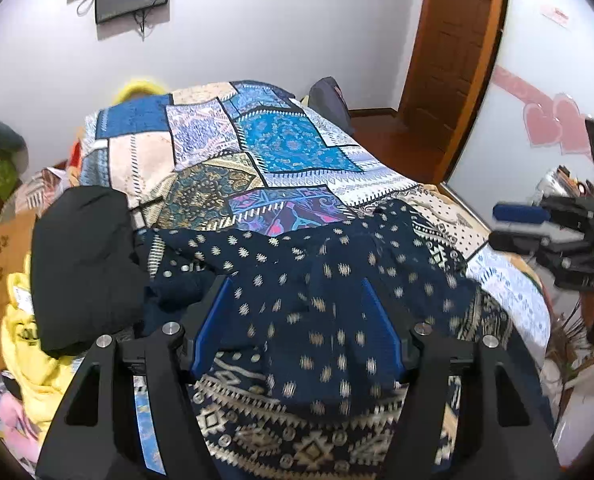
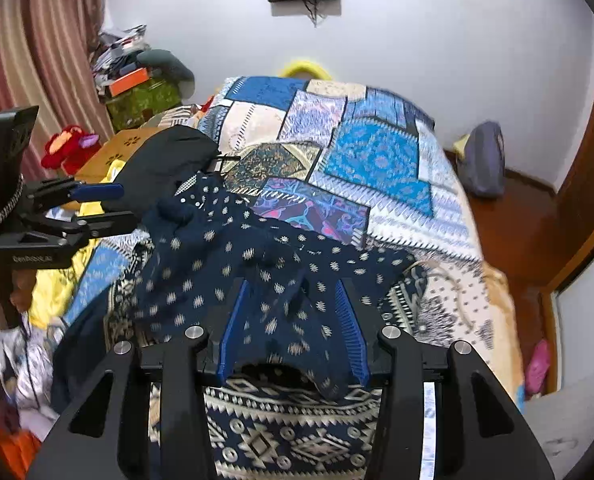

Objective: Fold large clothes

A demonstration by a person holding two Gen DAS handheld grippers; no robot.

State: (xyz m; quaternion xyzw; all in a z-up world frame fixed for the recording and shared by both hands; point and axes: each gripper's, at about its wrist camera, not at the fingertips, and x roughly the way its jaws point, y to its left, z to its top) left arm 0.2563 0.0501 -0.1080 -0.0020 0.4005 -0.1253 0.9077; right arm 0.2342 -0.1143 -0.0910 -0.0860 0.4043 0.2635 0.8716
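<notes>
A large navy garment [image 1: 305,292] with cream dots and a patterned border lies rumpled on the near end of the bed; it also shows in the right wrist view [image 2: 265,272]. My left gripper [image 1: 297,292] hovers over it with blue fingers [image 1: 213,328] spread wide, cloth lying between them but not pinched. My right gripper [image 2: 293,296] is likewise open above the garment, its blue fingers [image 2: 233,328] apart. Each gripper shows from the side in the other view, the right one [image 1: 513,226] and the left one [image 2: 109,204], both open.
The bed has a patchwork blue and cream cover [image 1: 257,148]. A black garment [image 1: 85,264] lies at the bed's left side next to yellow cloth [image 1: 33,352]. A wooden door [image 1: 457,52] stands at the right. Clutter and boxes [image 2: 145,88] sit by the curtain.
</notes>
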